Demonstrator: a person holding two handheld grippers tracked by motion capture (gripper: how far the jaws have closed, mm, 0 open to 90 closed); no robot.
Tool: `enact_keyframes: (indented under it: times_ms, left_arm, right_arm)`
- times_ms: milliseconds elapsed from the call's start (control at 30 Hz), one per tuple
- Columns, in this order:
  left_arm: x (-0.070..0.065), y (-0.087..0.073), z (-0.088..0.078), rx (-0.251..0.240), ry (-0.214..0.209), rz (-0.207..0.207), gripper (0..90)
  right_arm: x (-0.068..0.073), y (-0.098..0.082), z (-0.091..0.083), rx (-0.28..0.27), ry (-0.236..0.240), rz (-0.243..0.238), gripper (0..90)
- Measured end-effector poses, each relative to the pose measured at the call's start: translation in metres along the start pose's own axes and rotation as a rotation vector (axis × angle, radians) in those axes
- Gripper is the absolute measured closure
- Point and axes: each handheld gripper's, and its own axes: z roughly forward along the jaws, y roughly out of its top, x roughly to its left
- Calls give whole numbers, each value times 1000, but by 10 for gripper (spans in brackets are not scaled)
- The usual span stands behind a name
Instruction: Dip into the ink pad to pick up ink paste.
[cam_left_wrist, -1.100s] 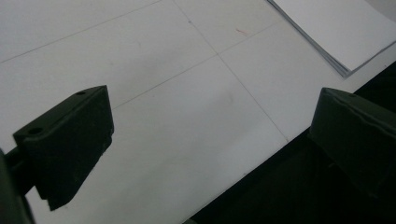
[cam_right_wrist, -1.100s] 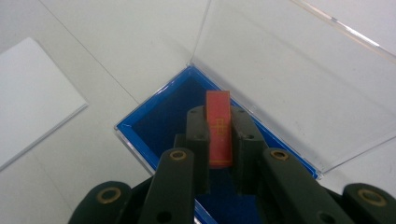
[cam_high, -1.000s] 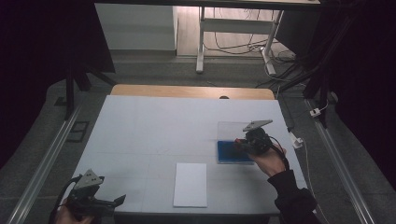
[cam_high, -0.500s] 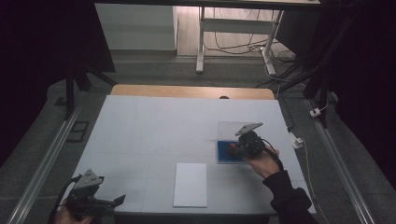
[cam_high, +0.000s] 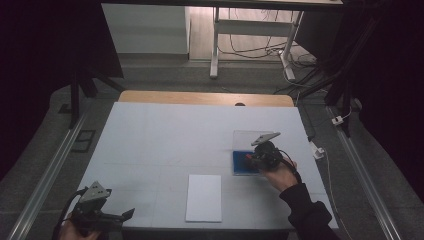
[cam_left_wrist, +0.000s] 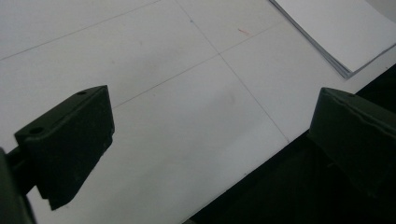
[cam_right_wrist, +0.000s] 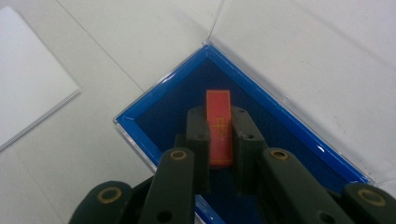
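Observation:
A small red rectangular block (cam_right_wrist: 219, 100) with gold markings is pinched between the pads of my right gripper (cam_right_wrist: 219, 114), which is shut on it. The block hangs over the blue-lined tray (cam_right_wrist: 159, 116) of an open clear case. In the high view the right gripper (cam_high: 248, 159) points left and down over that blue tray (cam_high: 240, 169) at the table's right, and the clear lid (cam_high: 246, 137) lies open behind it. My left gripper (cam_high: 127, 215) rests at the table's front left corner, jaws wide apart, with nothing between them in the left gripper view (cam_left_wrist: 210, 140).
A white sheet stack (cam_high: 204, 197) lies near the front edge between the two hands, seen also as the sheet stack (cam_left_wrist: 341, 28) and the sheet stack (cam_right_wrist: 28, 79). The white table (cam_high: 165, 135) has its front edge just under the left gripper. A cable trails from the right hand.
The right gripper has shifted a little to the left, over the blue tray, still closed on the red block. The left gripper has stayed where it was.

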Motion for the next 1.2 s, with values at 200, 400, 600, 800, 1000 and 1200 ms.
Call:
enact_keyframes:
  times_ms: [200,400,600,800,1000,1200]
  left_arm:
    - [0,0,1,4,0,0,3]
    - [0,1,1,7,1,3,4]
    - [0,0,1,5,2,-3,4]
    - [0,0,1,5,2,-5,4]
    - [1,0,1,3,2,-4,4]
    - [1,0,0,-1,-5,-13,5]
  right_arm:
    - [7,1,1,4,-38,-25,812]
    - [8,0,2,1,-46,-28,812]
    - [-2,-4,1,-20,13,48,812]
    - [10,0,2,-3,-54,-34,811]
    - [-1,-4,1,-25,9,41,811]
    - [2,-1,1,-12,-7,22,808]
